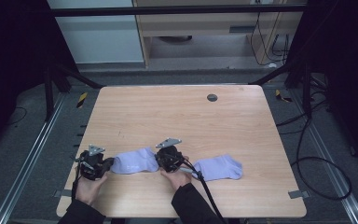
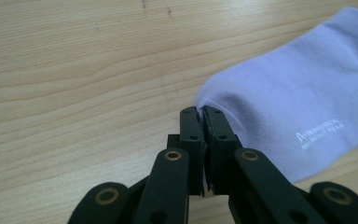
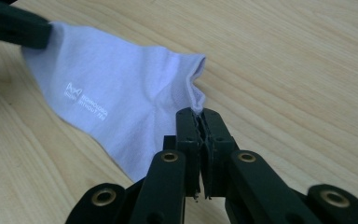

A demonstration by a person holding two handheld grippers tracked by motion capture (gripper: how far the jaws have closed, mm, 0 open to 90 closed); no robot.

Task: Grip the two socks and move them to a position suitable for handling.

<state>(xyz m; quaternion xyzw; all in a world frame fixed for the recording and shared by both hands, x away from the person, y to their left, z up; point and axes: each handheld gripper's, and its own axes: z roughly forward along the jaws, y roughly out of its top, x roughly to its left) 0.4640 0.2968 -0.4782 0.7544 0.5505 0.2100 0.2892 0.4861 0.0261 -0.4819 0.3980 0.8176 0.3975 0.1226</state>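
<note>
Black jaws of the left tool point(image 2: 201, 116) rise nearest the lens in the left gripper view, clenched tight on the edge of a lavender sock point(image 2: 298, 107), a thin fold of the fabric pinched between the pads. White printing sits on that sock: a small emblem and two short lines of capital letters, too fine to read with certainty. In the right gripper view the right tool point(image 3: 202, 116) is likewise clamped on the same sock point(image 3: 121, 93), here at the ribbed opening, and the emblem with its two lines of small white lettering shows again, still too blurred to spell out; the left tool's dark jaws grip the far corner at the upper left of that view. From the high view the sock point(image 1: 133, 161) lies stretched between the two tools on the near part of the wooden worktop point(image 1: 186, 116), left tool point(image 1: 106, 167) at one end and right tool point(image 1: 161, 157) at the other, a person's hands behind them. A second lavender sock point(image 1: 220, 168) lies flat just to the right, near the right hand, with the tool's cable crossing its near end.
</note>
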